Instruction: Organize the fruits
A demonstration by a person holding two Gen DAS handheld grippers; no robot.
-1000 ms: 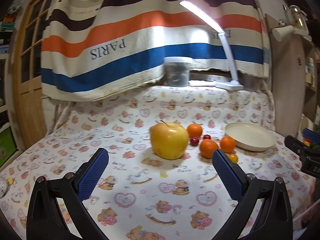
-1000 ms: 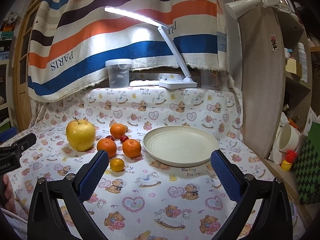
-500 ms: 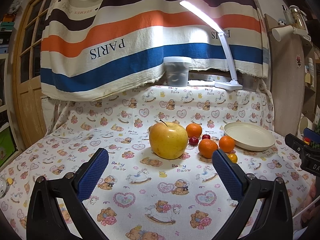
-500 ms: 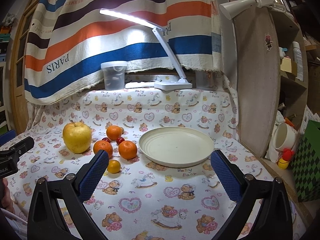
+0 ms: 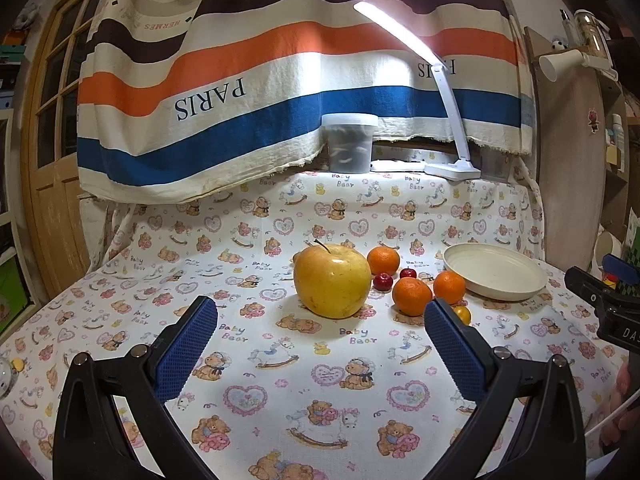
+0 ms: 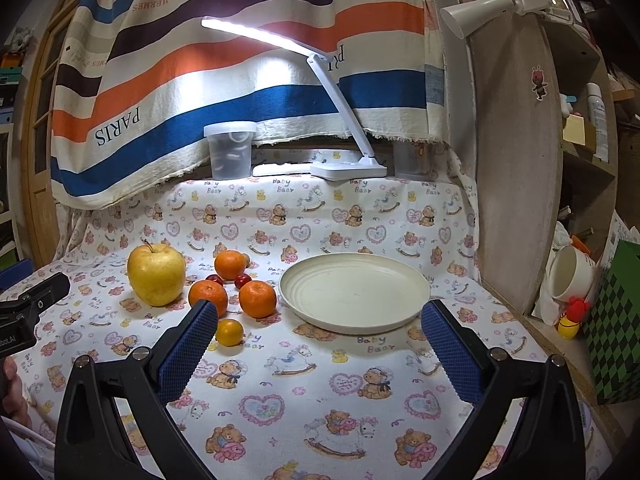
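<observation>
Sitting on the bear-print cloth (image 5: 280, 364), the yellow apple (image 5: 332, 280) serves as landmark: three oranges (image 6: 257, 298) and two red cherries (image 6: 242, 280) cluster just to its right, a small yellow fruit (image 6: 229, 332) nearer the camera. Beyond them, farther right, lies the cream plate (image 6: 416, 280), bare. The left gripper (image 5: 320, 344) hovers before the apple, jaws spread wide, holding nothing; the right gripper (image 6: 319, 346) is equally wide and unloaded, facing the plate. Only the right view shows the mug (image 6: 570, 274) and green checked box (image 6: 614, 320) past the plate; only the left shows the wooden door (image 5: 48, 160) left of the apple.
</observation>
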